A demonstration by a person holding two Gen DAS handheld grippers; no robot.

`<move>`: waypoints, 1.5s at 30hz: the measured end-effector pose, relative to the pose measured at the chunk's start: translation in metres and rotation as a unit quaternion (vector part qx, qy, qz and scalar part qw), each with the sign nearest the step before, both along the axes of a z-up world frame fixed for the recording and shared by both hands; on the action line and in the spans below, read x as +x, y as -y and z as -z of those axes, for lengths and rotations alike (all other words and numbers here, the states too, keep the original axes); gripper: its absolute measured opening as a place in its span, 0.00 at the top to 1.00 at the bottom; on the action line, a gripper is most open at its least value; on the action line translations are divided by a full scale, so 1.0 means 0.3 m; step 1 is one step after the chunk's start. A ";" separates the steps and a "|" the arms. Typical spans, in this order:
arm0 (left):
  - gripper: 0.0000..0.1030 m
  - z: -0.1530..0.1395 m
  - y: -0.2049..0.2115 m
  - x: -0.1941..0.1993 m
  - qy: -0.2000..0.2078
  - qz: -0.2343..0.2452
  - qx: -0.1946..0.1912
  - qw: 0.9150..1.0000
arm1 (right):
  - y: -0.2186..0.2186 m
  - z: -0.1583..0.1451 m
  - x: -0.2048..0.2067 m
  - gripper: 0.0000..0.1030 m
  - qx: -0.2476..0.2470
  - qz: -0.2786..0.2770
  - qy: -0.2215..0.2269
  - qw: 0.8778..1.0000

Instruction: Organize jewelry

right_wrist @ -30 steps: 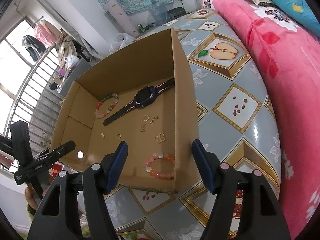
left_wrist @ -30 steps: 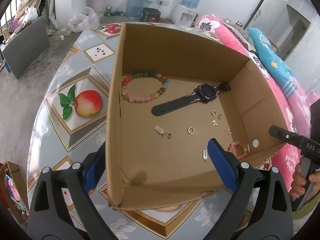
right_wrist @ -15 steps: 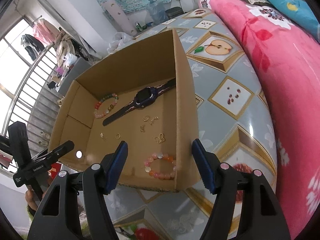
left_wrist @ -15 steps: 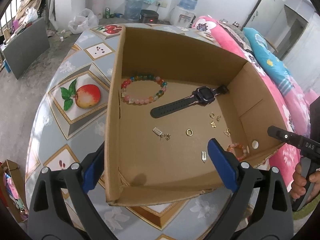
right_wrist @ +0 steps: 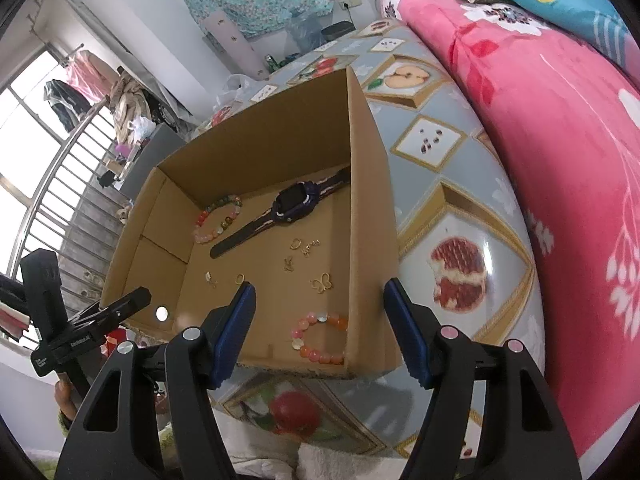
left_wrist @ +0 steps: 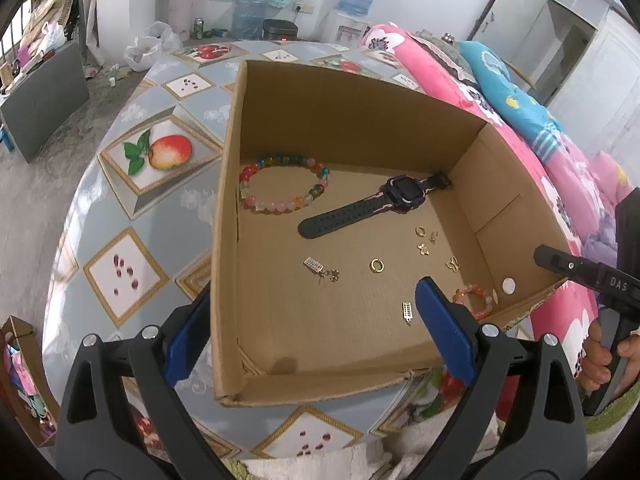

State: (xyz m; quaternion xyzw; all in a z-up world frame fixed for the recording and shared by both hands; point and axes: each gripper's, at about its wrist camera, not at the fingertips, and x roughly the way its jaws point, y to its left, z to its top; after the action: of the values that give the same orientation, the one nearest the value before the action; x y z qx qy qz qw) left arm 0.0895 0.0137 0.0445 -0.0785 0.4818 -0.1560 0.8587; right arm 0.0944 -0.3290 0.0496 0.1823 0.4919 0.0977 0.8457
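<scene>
An open cardboard box (left_wrist: pixel 352 128) stands on the fruit-patterned table (left_wrist: pixel 132 272) close to its near edge. Inside lie a multicoloured bead bracelet (left_wrist: pixel 284 188), a dark watch (left_wrist: pixel 376 204), an orange-pink bracelet (left_wrist: pixel 474 300) and several small gold pieces such as a ring (left_wrist: pixel 376 265). My left gripper (left_wrist: pixel 316 332) is open and straddles the box's near left corner, one finger outside the wall and one inside. My right gripper (right_wrist: pixel 320 328) is open and straddles the near right corner of the box (right_wrist: pixel 280 152), with the orange-pink bracelet (right_wrist: pixel 320 336) just beyond it.
A bed with a pink floral blanket (right_wrist: pixel 540 160) runs along the table's right side. A white towel (right_wrist: pixel 332 460) lies below the table's near edge. Water bottles (left_wrist: pixel 248 20) and clutter stand on the floor beyond the table. A hand (left_wrist: pixel 600 360) holds the other gripper's handle.
Both grippers have drawn back toward the table's near edge, and the box has slid with them across the tablecloth. The jaws have kept the same width.
</scene>
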 end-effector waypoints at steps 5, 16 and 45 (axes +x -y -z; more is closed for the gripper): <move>0.11 -0.001 -0.017 -0.062 0.023 -0.015 0.001 1.000 | 0.008 0.014 -0.061 0.36 0.011 0.010 0.010 1.000; 0.08 -0.163 -0.063 -0.340 0.165 -0.068 0.037 0.983 | -0.030 -0.075 -0.343 0.18 -0.087 0.046 0.119 0.988; 0.08 -0.051 0.188 -0.340 0.076 -0.072 0.141 0.984 | -0.195 -0.013 -0.365 0.06 -0.168 0.062 0.109 0.978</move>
State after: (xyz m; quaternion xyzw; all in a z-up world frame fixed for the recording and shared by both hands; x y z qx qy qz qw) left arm -0.0126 -0.0428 0.0599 0.0212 0.4255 -0.0299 0.9042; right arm -0.0153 -0.2704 0.0533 0.0556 0.3942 -0.0197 0.9171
